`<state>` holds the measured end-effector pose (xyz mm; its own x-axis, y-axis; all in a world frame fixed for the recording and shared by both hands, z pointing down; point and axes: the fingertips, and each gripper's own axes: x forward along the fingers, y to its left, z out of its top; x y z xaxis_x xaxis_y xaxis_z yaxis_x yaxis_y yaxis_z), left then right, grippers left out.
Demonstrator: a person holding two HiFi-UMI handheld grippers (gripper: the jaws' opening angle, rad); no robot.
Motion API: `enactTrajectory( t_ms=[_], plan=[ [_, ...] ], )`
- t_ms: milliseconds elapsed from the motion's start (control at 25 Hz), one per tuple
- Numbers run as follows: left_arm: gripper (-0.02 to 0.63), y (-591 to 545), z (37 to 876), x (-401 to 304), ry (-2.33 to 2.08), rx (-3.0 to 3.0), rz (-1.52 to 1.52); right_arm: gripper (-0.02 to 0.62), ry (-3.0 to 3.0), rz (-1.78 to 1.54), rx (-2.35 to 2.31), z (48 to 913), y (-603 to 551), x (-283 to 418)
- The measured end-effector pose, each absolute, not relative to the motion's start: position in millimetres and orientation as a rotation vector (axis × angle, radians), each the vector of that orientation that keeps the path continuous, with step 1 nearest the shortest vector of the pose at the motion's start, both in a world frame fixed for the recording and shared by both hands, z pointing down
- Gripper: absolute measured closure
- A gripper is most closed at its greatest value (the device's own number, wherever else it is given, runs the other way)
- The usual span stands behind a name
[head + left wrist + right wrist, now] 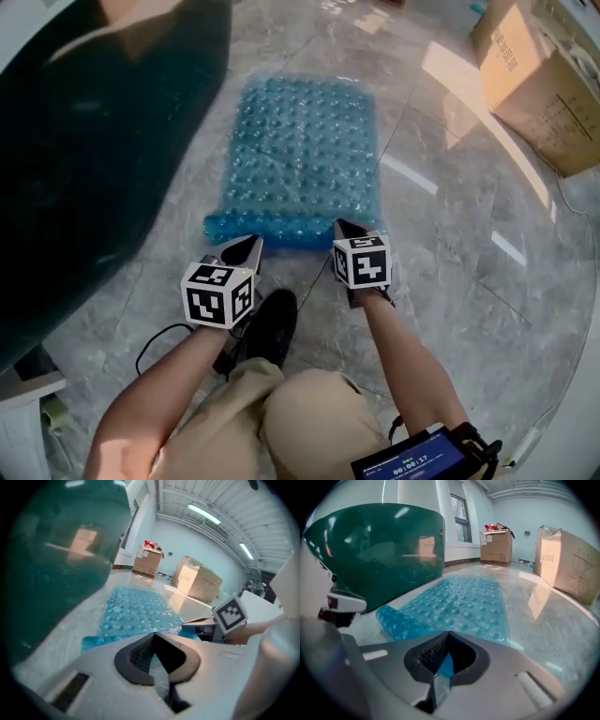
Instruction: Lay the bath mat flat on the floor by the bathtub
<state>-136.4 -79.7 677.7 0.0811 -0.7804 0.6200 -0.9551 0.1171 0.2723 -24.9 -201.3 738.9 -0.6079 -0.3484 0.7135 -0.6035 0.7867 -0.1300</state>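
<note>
A translucent blue bath mat (300,150) with round bumps lies lengthwise on the marble floor beside a dark green bathtub (94,141). Its far part is flat, while its near end is curled into a low roll (272,228). My left gripper (251,244) sits at the roll's left corner and my right gripper (343,228) at its right corner. Both are shut, pinching the mat's near edge. In the left gripper view a pale strip of mat shows between the closed jaws (154,634). The right gripper view shows blue mat material inside the jaw gap (449,633).
Cardboard boxes (534,75) stand at the far right, with more along the far wall (147,560). The person's black shoe (272,323) and bent knee are just behind the grippers. A black cable (155,342) loops on the floor at the near left.
</note>
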Motion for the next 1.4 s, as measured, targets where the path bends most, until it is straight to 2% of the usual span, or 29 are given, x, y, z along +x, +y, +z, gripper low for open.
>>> enactTrajectory(
  t_ms=[160, 400, 720, 920, 1080, 1400],
  plan=[
    [0.598, -62.7, 634.4, -155.1, -1.733, 1.795, 0.415, 0.586, -2.264, 0.425, 0.700, 735.4, -187.8, -23.1],
    [0.598, -71.0, 670.1, -150.9, -1.743, 1.678, 0.255, 0.586, -2.253, 0.373, 0.687, 739.4, -160.7, -15.6],
    [0.598, -92.5, 728.1, -150.2, -1.701, 1.571, 0.254, 0.586, -2.247, 0.410, 0.705, 743.2, -134.2, -3.1],
    [0.600, -99.4, 738.1, -150.9, -1.758, 1.609, 0.302, 0.586, -2.273, 0.528, 0.765, 715.9, -142.7, 2.9],
    [0.600, -70.6, 748.0, -134.7, -1.701, 1.612, 0.330, 0.586, -2.273, 0.616, 0.833, 714.8, -123.5, 7.2],
    [0.600, -8.2, 757.6, -98.7, -1.681, 1.695, 0.371, 0.586, -2.287, 0.434, 0.798, 735.2, -122.5, -4.7]
  ],
)
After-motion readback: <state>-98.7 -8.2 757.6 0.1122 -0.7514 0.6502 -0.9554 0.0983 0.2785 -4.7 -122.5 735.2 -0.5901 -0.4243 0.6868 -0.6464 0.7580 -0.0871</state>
